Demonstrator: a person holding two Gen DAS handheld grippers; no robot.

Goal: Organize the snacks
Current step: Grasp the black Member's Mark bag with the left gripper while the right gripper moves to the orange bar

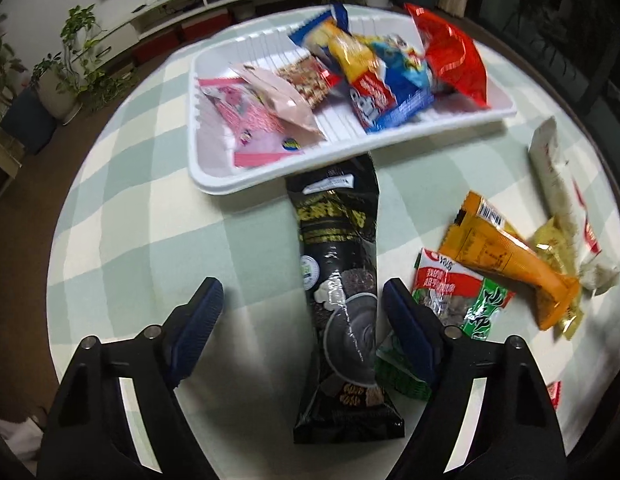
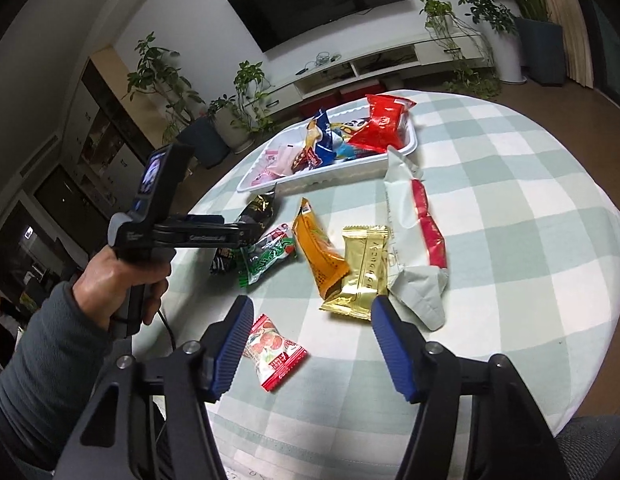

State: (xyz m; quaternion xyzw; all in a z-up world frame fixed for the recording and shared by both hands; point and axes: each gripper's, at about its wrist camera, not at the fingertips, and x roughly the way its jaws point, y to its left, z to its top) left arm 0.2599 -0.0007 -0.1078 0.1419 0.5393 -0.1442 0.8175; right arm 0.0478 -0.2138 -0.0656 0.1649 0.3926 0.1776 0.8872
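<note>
A long black packet (image 1: 338, 264) lies on the checked cloth in front of the white tray (image 1: 213, 184). My left gripper (image 1: 299, 304) straddles it, open; the right pad is near the packet's edge and the left pad stands clear of it. The tray holds several snack packets (image 1: 374, 76). My right gripper (image 2: 312, 328) is open above the cloth. A small red-and-white packet (image 2: 275, 354) lies by its left finger and a gold packet (image 2: 362, 272) just beyond its right fingertip. The right wrist view also shows the left gripper (image 2: 245, 236), held over the black packet (image 2: 259, 206).
Loose on the round table lie a green-and-red packet (image 2: 269, 256), an orange packet (image 2: 318, 248) and a long white-and-red packet (image 2: 410, 216). A hand and grey sleeve (image 2: 109, 292) hold the left gripper. Beyond the table's far edge stand potted plants (image 2: 245, 100) and a low TV cabinet (image 2: 390, 64).
</note>
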